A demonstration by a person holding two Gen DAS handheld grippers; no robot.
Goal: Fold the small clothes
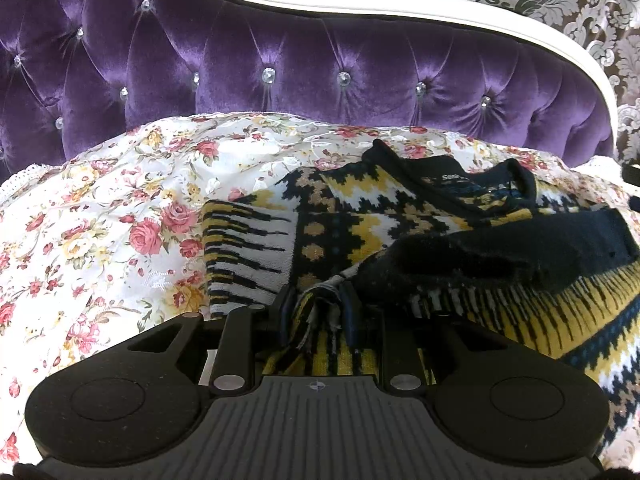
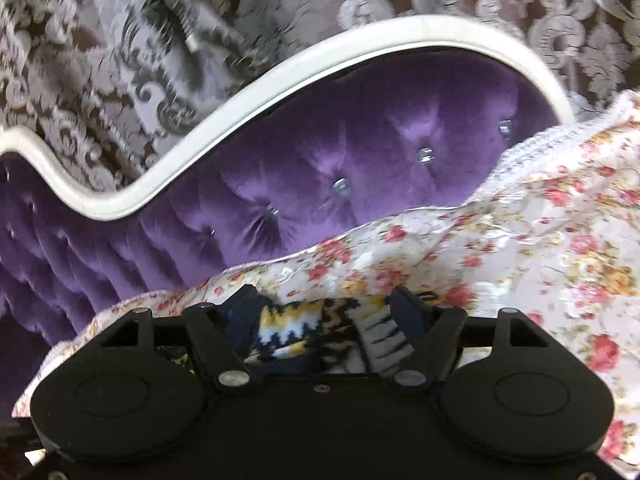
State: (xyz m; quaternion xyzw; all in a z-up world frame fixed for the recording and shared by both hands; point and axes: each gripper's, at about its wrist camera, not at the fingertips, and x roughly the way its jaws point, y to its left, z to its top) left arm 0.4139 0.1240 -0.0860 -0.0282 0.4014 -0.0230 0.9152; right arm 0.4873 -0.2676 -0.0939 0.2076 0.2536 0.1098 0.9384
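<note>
Knitted sweater point(image 1: 400, 216); glossy velvet headboard point(image 1: 280, 72)

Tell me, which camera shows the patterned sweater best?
The left wrist view: the sweater spreads across the floral bedspread, collar visible. The right wrist view shows only a blurred patch of it between the claw's fingers.
</note>
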